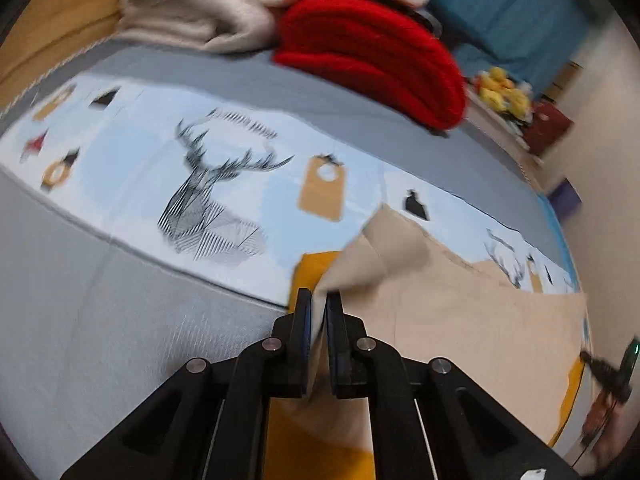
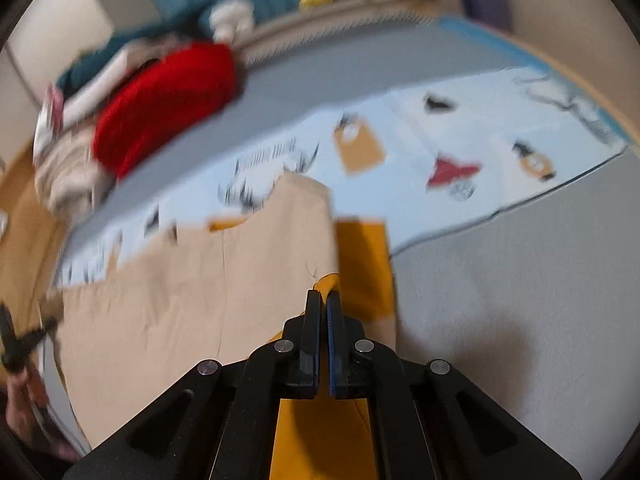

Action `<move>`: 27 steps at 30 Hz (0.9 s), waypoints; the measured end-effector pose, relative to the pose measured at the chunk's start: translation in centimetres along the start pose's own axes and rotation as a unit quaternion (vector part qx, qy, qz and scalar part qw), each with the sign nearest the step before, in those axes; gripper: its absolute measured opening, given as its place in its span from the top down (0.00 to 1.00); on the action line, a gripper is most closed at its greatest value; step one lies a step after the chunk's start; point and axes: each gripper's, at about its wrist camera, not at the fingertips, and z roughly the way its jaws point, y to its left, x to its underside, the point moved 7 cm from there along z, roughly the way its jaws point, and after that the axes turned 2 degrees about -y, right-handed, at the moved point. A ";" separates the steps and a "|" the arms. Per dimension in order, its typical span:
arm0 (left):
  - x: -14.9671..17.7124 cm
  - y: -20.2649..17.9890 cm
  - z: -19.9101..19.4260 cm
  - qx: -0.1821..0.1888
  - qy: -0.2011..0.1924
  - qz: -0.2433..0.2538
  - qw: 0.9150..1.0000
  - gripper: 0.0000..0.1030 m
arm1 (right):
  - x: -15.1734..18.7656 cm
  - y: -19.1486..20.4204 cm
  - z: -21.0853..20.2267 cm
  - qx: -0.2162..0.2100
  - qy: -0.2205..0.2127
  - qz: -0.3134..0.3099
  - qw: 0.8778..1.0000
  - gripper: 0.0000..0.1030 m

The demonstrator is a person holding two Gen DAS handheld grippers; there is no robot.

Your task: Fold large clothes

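Observation:
A large beige garment [image 1: 460, 320] with mustard-yellow parts [image 1: 312, 272] lies spread on a grey bed [image 1: 100, 320], over a pale blue printed band [image 1: 140, 160]. My left gripper [image 1: 318, 300] is shut on a lifted, folded-over beige corner, and the cloth runs down between its fingers. In the right wrist view the same garment [image 2: 180, 300] fills the lower left. My right gripper [image 2: 324, 298] is shut on its edge where beige meets yellow [image 2: 360, 264]. Both views are motion-blurred.
A folded red knit [image 1: 372, 56] and a cream blanket [image 1: 192, 12] are stacked at the far side of the bed. Yellow plush toys [image 1: 504, 92] sit on a ledge beyond. Bare grey sheet [image 2: 520, 300] lies to the garment's right.

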 end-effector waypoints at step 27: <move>-0.2 2.4 2.2 0.045 0.024 -0.082 0.995 0.98 | 3.7 -2.5 2.1 0.044 0.086 0.003 0.995 0.98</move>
